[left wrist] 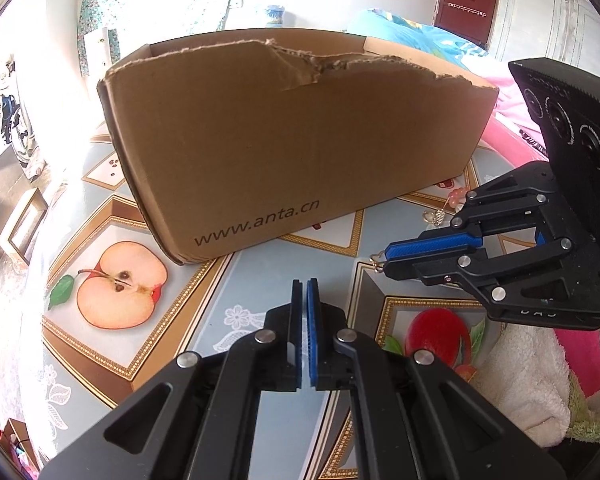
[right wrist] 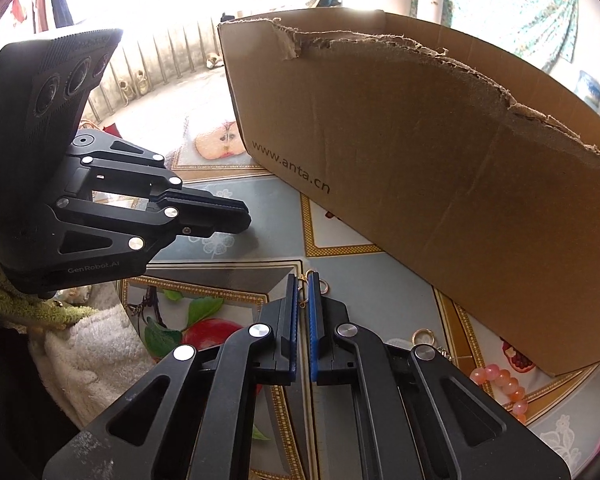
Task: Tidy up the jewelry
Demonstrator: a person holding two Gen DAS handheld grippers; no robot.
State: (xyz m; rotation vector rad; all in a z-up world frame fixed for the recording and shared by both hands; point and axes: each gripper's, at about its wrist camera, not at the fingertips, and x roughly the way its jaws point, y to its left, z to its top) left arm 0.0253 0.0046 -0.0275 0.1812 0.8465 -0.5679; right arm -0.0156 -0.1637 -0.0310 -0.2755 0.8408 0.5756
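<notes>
My right gripper point(right wrist: 304, 280) is shut on a small gold jewelry piece point(right wrist: 303, 300); its loops stick out past the blue pads. In the left wrist view the same gripper point(left wrist: 385, 261) reaches in from the right, and the gold piece point(left wrist: 376, 263) pokes out at its tip just above the table. My left gripper point(left wrist: 305, 283) is shut with nothing in it and sits near the front of the torn cardboard box point(left wrist: 292, 140). A pink bead bracelet point(right wrist: 504, 384) and a gold ring point(right wrist: 422, 336) lie on the table by the box's near right corner.
The open box point(right wrist: 440, 160) fills the middle of the fruit-print tablecloth point(left wrist: 116, 284). A white towel point(right wrist: 88, 360) and green cloth point(right wrist: 28, 304) lie at the near table edge. More pink beads point(left wrist: 456, 196) and a ring point(left wrist: 434, 216) rest beside the box.
</notes>
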